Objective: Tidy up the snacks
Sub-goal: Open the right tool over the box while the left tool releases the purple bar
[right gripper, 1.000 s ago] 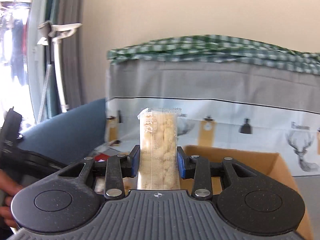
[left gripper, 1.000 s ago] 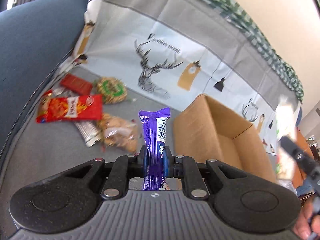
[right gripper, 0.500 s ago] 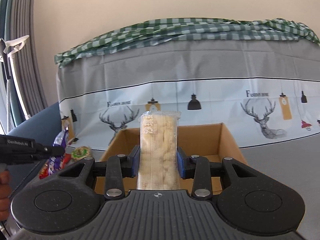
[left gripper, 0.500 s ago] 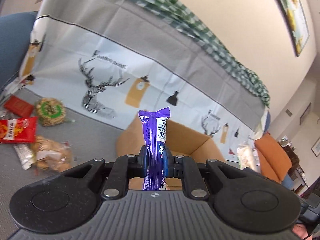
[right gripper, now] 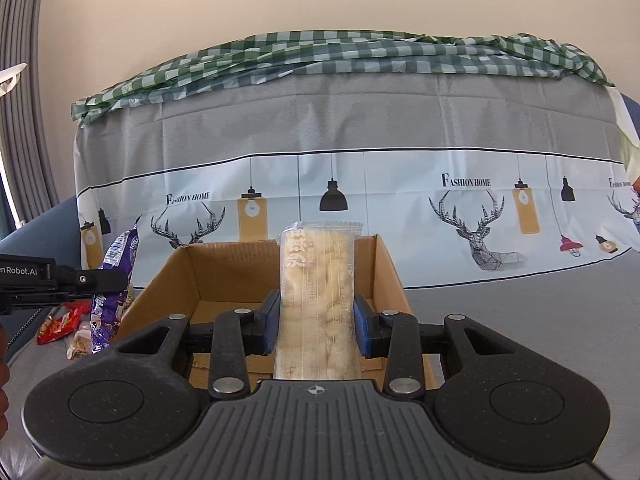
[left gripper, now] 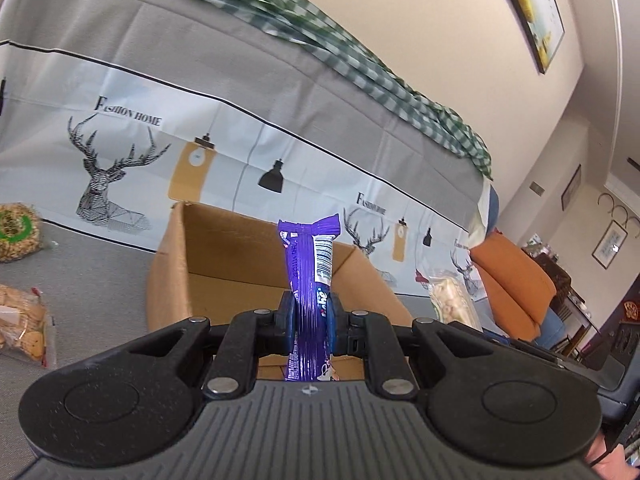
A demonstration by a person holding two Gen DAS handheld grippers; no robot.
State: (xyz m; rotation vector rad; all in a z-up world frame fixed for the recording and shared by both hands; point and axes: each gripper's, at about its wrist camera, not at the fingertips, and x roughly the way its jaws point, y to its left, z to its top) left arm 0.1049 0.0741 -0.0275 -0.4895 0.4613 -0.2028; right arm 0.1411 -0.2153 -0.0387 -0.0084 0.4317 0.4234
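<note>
The left claw [left gripper: 311, 316] pinches a purple chocolate bar wrapper [left gripper: 310, 264] between its blue pads, the bar standing upright with its barcode end on top. Just beyond it sits an open cardboard box [left gripper: 176, 264] on the grey cloth-covered surface [left gripper: 96, 280]; whether that surface is a sofa seat or a worktop is hard to tell. At the left edge of that view lie a clear bag of round biscuits [left gripper: 20, 328] and a round pack with a green label [left gripper: 16, 232].

The right claw [right gripper: 316, 322] is pressed onto a clear packet of pale puffed snack [right gripper: 318, 300], held upright in front of the same box [right gripper: 384, 272], whose inside floor looks bare where it shows. In the right wrist view the left claw [right gripper: 116, 280] appears side-on at the left with its purple bar [right gripper: 110, 304], near the box's left wall, and beneath it lie a red packet [right gripper: 60, 326] and another snack (too small to name).

Behind everything hangs a cloth printed with deer and lamps [right gripper: 460, 208], topped by a green checked cloth [right gripper: 320, 52].
</note>
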